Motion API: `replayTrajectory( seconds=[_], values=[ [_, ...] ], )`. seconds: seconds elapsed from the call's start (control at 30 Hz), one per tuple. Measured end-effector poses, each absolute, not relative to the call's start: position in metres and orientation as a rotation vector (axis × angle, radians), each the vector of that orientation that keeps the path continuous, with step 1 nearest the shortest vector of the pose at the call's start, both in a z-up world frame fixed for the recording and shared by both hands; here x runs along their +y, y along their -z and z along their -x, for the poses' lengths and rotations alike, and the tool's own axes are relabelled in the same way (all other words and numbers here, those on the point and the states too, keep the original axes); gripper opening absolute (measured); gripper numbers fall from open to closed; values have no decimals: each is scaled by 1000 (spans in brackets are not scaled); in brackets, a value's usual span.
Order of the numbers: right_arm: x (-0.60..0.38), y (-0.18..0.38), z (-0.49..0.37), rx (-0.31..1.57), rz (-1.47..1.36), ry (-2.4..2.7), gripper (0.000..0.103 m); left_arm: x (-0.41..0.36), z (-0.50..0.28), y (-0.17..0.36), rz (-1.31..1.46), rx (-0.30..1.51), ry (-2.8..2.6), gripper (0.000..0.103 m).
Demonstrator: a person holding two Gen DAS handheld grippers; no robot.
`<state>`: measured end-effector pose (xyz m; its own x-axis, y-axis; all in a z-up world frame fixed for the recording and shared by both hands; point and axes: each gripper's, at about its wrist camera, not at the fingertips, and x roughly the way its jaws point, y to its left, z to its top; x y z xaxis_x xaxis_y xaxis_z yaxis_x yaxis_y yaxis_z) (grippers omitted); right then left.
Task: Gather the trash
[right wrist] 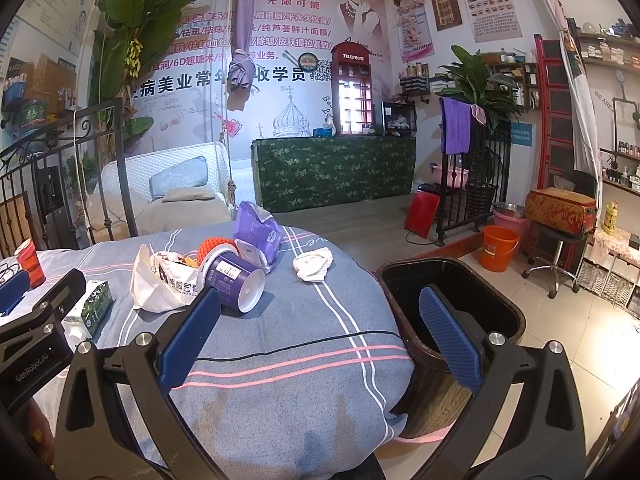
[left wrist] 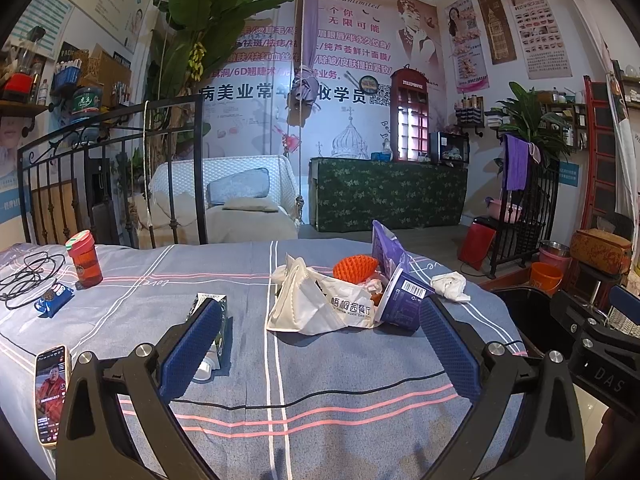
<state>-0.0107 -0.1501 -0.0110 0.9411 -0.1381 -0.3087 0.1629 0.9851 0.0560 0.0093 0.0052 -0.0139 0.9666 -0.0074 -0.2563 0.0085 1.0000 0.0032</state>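
Observation:
A pile of trash lies on the blue striped cloth: a white paper bag point(left wrist: 320, 304) point(right wrist: 160, 280), a tipped purple cup point(left wrist: 402, 300) point(right wrist: 234, 276), an orange foam net point(left wrist: 354, 266), a purple wrapper point(left wrist: 386, 246) point(right wrist: 256, 230). A crumpled white tissue point(left wrist: 450, 285) point(right wrist: 314, 264) lies apart to the right. A green carton point(left wrist: 214, 320) point(right wrist: 90, 312) lies to the left. My left gripper point(left wrist: 320, 340) is open and empty, near the pile. My right gripper point(right wrist: 320, 332) is open and empty, between the table and a black bin point(right wrist: 452, 280).
A phone point(left wrist: 50, 392), a red-lidded cup point(left wrist: 84, 262), a blue snack packet point(left wrist: 54, 298) and a black cable point(left wrist: 28, 276) lie on the left of the table. An orange bucket point(right wrist: 498, 248) and a stool point(right wrist: 556, 252) stand on the floor at the right.

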Motion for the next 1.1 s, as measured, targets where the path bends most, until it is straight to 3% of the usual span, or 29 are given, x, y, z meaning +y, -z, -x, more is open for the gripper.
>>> replayTrajectory(
  seconds=[0.6,1.1],
  values=[
    [-146,22,-1,351,-59,135,98,9,-16,24,11,317,3,97],
    [-125,48,-56,560,-14,-25,98,71,-75,44,-19,621,-101,97]
  ],
)
